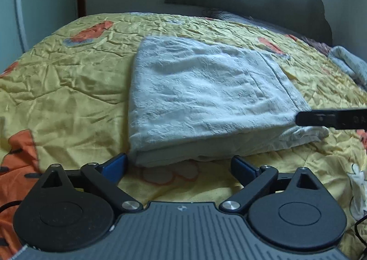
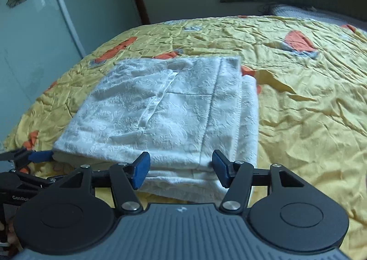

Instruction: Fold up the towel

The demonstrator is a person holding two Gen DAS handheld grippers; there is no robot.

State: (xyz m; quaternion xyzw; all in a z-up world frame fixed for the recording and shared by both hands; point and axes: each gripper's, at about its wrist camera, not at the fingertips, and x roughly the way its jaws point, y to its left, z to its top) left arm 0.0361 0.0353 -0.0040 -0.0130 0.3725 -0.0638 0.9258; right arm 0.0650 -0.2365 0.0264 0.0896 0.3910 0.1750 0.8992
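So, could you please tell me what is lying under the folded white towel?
The towel lies on a yellow patterned bedspread, which shows all around it. The part beneath the towel is covered and cannot be seen.

The towel point(image 2: 160, 108) is soft, nubbly white terry cloth. The yellow bedspread point(image 2: 309, 122) is crinkled, faintly shiny fabric. The blue pads point(image 2: 140, 172) look matt rubbery.

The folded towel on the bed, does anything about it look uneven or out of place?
Yes. The white towel lies folded on the yellow bedspread, but its layers do not line up: a lower layer sticks out past the hemmed top edge on the right side, and the near edge shows loose, bunched layers.
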